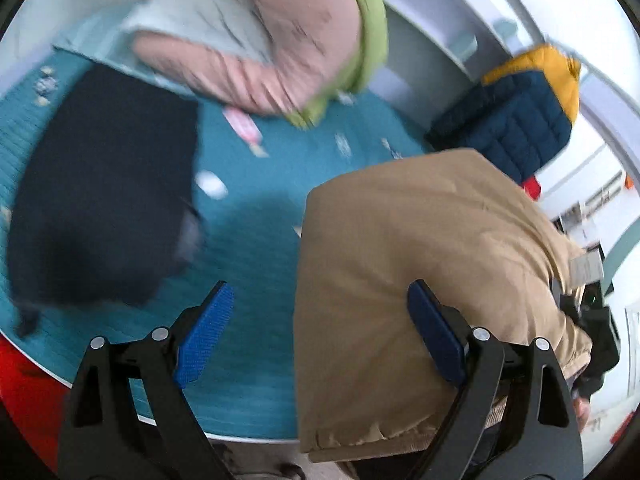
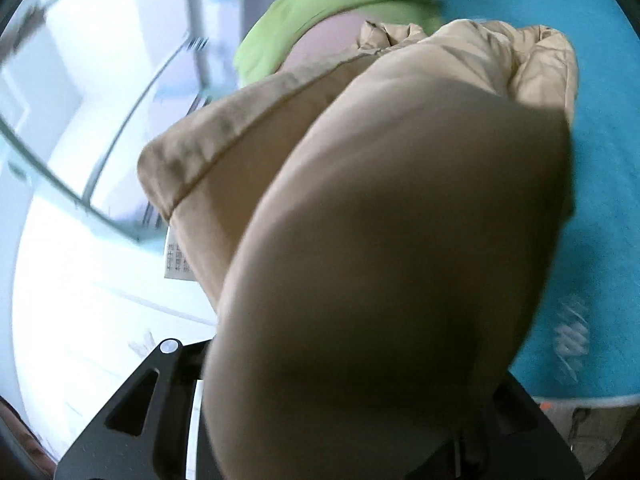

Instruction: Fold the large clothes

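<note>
Teal bedding point(image 1: 256, 240) with small pale prints fills the middle of the left wrist view, and everything else is placed around it. At its far edge lies a heap of a pink garment point(image 1: 280, 52) with a light grey piece on top and a lime-green garment point(image 1: 368, 28) along its right side. Left of the heap, a dark navy garment point(image 1: 104, 192) lies spread flat on the teal. Beyond the bedding's right edge sits a navy quilted jacket with a yellow top point(image 1: 524, 112), against pale walls.

The tan jacket point(image 1: 420, 280) hangs over the near right part of the bedding, its hem toward the camera. The left gripper point(image 1: 320, 336) is spread wide with nothing between its blue pads point(image 1: 206, 340); the right-hand pad lies against the front of the tan cloth, the other is over bare teal.

In the right wrist view the tan jacket point(image 2: 380, 240) bulges straight over the right gripper point(image 2: 352, 432) and hides its fingers, so I cannot tell how far apart they are or whether they grip the cloth. A white care label point(image 2: 178, 258) shows at the jacket's left edge, with the lime-green garment point(image 2: 320, 8) beyond and teal bedding point(image 2: 600, 160) to the right.
</note>
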